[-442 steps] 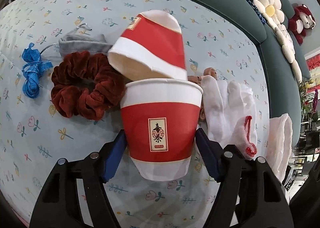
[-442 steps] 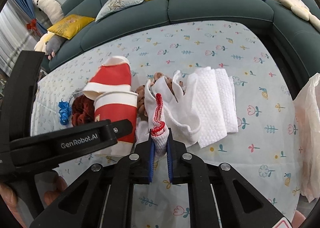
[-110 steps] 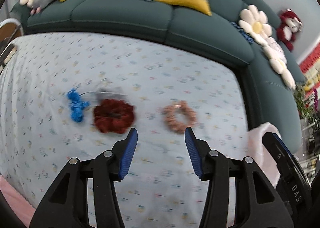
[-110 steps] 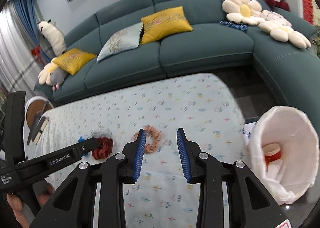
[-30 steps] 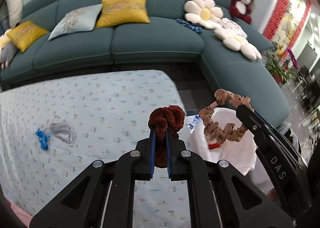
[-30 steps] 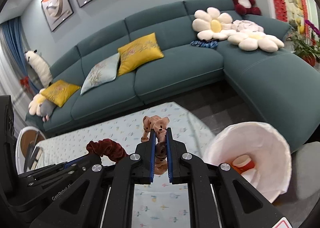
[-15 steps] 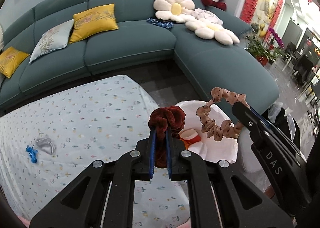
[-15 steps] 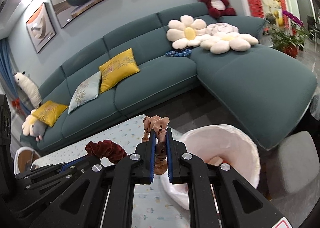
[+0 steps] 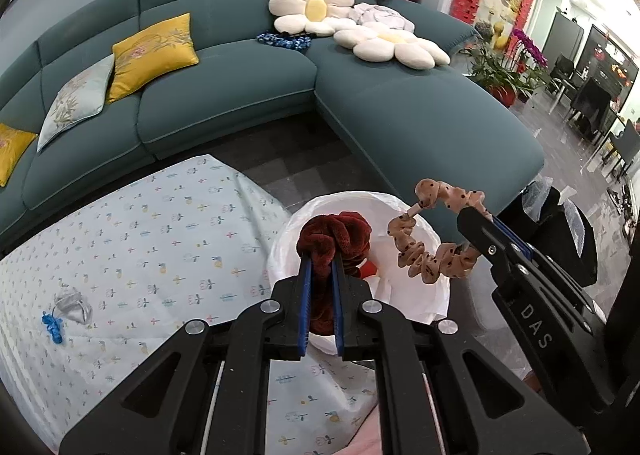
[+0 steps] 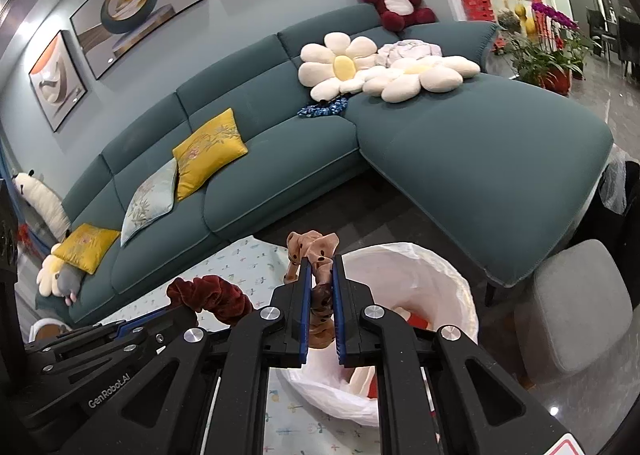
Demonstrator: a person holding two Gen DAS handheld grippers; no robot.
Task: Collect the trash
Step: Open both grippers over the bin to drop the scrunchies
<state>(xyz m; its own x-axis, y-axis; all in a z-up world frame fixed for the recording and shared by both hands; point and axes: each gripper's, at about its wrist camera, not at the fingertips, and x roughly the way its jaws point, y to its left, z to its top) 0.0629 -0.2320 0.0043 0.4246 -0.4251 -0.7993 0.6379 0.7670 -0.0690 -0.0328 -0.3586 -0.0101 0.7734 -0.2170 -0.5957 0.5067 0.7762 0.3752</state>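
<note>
My left gripper [image 9: 320, 259] is shut on a dark red velvet scrunchie [image 9: 340, 233], which hangs over the mouth of a white trash bag [image 9: 424, 295]. My right gripper [image 10: 321, 263] is shut on a tan dotted scrunchie [image 10: 316, 249], also over the bag [image 10: 440, 283]. In the left wrist view the tan scrunchie [image 9: 428, 255] dangles from the right gripper at the bag's right rim. Red and white cups [image 9: 370, 267] lie inside the bag. The red scrunchie [image 10: 208, 293] shows left of the right gripper.
A table with a flowered cloth [image 9: 140, 239] lies left of the bag, with a blue cord [image 9: 52, 325] and a grey pouch [image 9: 74, 305] on it. A teal corner sofa [image 9: 400, 111] stands behind. A grey stool [image 10: 572, 307] sits right of the bag.
Both grippers swung right with their scrunchies, from over the table's end to over the bag's mouth. Both grips stayed shut.
</note>
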